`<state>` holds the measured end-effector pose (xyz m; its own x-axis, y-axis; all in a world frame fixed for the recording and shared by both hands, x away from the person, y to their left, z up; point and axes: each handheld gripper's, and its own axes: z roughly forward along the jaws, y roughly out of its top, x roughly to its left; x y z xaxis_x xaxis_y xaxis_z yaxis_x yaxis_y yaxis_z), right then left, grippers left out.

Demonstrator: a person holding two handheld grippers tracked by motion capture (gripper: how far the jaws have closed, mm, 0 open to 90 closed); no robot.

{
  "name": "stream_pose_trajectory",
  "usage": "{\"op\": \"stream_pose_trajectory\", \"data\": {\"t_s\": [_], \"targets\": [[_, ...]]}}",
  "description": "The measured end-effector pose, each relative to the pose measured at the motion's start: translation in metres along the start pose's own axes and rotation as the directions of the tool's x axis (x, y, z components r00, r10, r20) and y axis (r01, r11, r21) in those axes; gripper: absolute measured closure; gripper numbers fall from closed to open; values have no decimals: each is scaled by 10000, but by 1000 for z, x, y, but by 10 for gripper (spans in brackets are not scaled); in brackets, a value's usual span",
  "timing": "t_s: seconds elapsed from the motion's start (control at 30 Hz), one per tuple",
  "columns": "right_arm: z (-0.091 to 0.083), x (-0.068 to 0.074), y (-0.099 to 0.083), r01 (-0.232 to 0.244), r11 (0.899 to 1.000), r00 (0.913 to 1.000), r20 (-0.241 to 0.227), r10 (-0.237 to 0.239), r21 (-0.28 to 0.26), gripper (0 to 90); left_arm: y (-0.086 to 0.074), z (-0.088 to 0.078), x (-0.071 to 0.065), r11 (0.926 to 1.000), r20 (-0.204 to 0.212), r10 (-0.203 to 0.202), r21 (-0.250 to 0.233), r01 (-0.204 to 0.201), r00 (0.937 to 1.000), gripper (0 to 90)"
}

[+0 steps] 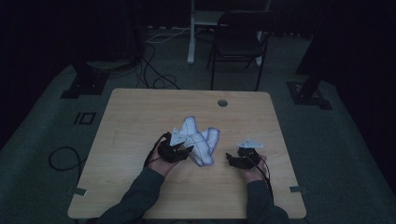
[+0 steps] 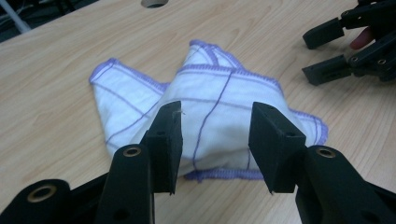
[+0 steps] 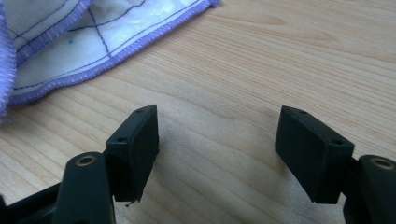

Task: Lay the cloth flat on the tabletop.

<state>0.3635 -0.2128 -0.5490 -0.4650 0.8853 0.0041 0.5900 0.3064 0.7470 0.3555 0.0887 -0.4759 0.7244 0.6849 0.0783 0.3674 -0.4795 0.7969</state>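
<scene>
Black jaws of the left gripper (image 2: 215, 144) stand wide apart just short of the cloth (image 2: 205, 107), clear of it on both sides and pinching nothing. Jaws of the right gripper (image 3: 224, 154) are likewise spread, with bare table (image 3: 289, 60) between them and the cloth's hemmed corner off to one side, untouched.

Location: the cloth (image 1: 198, 140) lies near the middle of the table (image 1: 140, 116), between the two grippers and closer to the left gripper (image 1: 180, 150); the right gripper (image 1: 236, 161) rests apart from it.

Handling, as judged: a white woven cloth with violet stitched hems and thin check lines, folded loosely into overlapping layers. Light, limp, not fragile, not slippery; it will sag and unfold when lifted. Best hold is on a hemmed corner or the near folded edge, where the layers are thick enough to pinch.

Clearances: open wood lies on every side of the cloth. A round cable hole (image 1: 222, 102) sits towards the far edge, well away. Table edges are distant from the work.
</scene>
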Motion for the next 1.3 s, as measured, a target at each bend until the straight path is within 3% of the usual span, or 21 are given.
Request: {"op": "stream_pose_trajectory", "data": {"t_s": [0.93, 1.3], "targets": [[0, 0, 0, -17, 10000, 10000, 15, 17, -1, 305, 29, 32, -17, 9974, 679, 709, 79, -715, 9952, 548], [0, 0, 0, -29, 10000, 10000, 12, 29, 8, 305, 35, 48, -24, 9940, 720, 1031, 283, -1054, 9921, 543]]}}
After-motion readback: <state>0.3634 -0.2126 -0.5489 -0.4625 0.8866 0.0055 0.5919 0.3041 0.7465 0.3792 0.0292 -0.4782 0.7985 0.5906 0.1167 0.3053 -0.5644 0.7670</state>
